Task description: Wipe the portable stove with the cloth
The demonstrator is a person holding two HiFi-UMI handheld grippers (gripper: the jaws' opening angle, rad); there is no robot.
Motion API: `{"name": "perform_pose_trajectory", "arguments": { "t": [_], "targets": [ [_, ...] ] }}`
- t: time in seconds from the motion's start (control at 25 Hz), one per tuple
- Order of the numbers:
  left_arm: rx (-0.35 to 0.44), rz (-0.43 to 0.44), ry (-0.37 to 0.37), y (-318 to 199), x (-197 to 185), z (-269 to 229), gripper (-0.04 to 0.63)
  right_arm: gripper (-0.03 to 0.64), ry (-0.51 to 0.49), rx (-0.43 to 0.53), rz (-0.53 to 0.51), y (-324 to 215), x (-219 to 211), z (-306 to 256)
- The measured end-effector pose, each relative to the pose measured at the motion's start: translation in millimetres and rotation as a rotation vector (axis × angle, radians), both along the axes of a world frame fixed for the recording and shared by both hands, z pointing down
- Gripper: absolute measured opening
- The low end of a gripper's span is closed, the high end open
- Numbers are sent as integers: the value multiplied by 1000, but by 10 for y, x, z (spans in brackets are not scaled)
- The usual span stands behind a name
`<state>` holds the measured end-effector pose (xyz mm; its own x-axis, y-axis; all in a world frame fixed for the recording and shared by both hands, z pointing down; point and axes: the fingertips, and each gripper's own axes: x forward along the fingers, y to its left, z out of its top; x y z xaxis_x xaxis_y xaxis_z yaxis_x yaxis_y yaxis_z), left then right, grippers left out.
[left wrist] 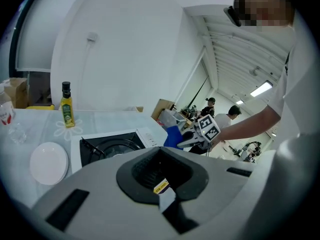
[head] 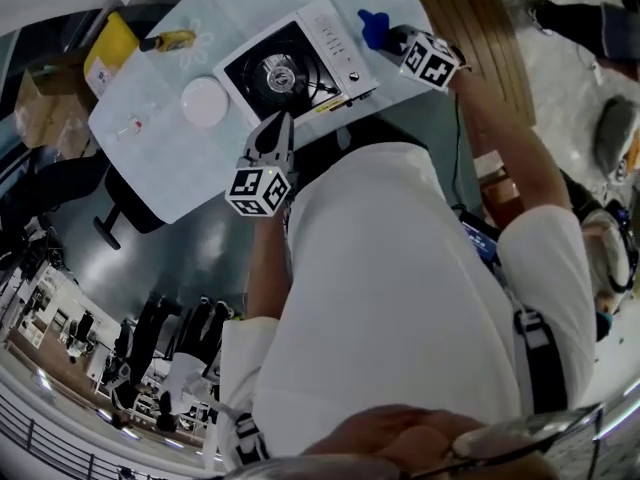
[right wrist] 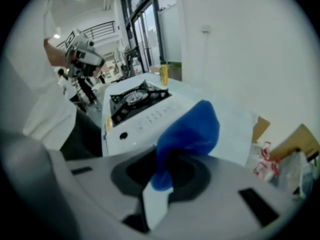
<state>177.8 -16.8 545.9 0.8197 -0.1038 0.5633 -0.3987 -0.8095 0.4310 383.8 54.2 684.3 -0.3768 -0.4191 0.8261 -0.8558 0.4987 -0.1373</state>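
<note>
Looking down in the head view: stove [head: 300,63] sits on the table [head: 150,158] at about 12 o'clock from the left gripper [head: 279,128], which hovers just short of the stove's near edge. Its jaws taper to one point, with nothing in them. The right gripper [head: 392,38] is at the stove's 3 o'clock, off its control-panel side, with the blue cloth [head: 372,28] bunched at its tip, above the table beside the stove and apparently not yet on it. A plate [head: 204,101] lies at the stove's 9 o'clock, a bottle [head: 172,40] further off at 10. Left gripper view: jaws [left wrist: 165,194] together and empty; stove [left wrist: 115,146] ahead at 11 o'clock, plate [left wrist: 48,162] at 9, bottle [left wrist: 66,106] at 10, cloth [left wrist: 172,136] and right gripper [left wrist: 192,140] at 1 o'clock. Right gripper view: jaws [right wrist: 157,194] are pinched on a low corner of the cloth [right wrist: 190,129], most of which stands loose above them; stove [right wrist: 137,106] at 11 o'clock. Judgement: wiping has not begun. Risks: the hold is only a small nip of fabric, so dragging could pull it free; the loose bulk could snag on the burner's pan supports; and the stove, unsteadied, could slide on the table cover toward the plate.
</note>
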Motion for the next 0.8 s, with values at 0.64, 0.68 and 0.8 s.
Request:
{"name": "perform_pose_trajectory", "arguments": {
  "t": [0.64,0.68,0.8],
  "targets": [
    [-24,-1,35,-554,-105,-50,32,78,92,6,110,-1226,365,-287],
    [-24,1,36,-596,-107,-50,32,78,102,3,111,-1290,372,-272],
    [-29,3,40,-747,-123,-22,32,78,118,-12,122,-1507,379,-200]
  ]
}}
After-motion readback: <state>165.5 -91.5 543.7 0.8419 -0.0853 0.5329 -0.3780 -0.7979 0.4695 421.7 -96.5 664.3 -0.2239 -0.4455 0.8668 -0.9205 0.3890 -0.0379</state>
